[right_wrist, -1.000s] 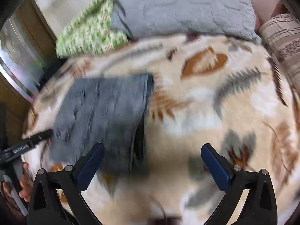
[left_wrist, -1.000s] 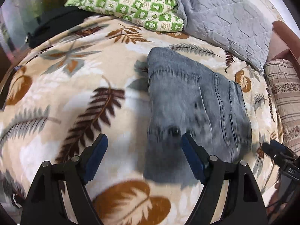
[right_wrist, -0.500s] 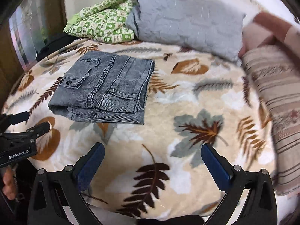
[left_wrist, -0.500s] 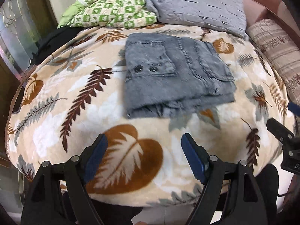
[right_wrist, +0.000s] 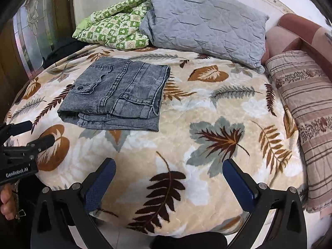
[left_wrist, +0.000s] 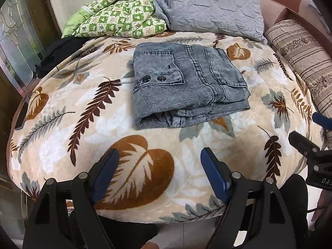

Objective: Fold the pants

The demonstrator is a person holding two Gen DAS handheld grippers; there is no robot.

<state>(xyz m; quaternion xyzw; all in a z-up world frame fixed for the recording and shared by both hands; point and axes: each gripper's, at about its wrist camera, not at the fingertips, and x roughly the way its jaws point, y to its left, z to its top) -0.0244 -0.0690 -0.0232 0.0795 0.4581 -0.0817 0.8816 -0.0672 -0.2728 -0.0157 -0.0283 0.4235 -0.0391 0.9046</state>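
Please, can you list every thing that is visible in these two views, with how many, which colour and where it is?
pants: one, grey denim, folded, lying on the blanket toward the far side
blanket: one, beige with brown and grey leaf print, covering the bed
quilt: one, green and white check, bunched at the head of the bed
pillow: one, grey quilted, at the head, beside the quilt
striped cushion: one, beige with brown stripes, along the bed's right edge
black cloth: one, at the bed's far left edge
left gripper: one, black with blue fingers, open, empty, above the near edge
right gripper: one, black with blue fingers, open, empty, above the near edge
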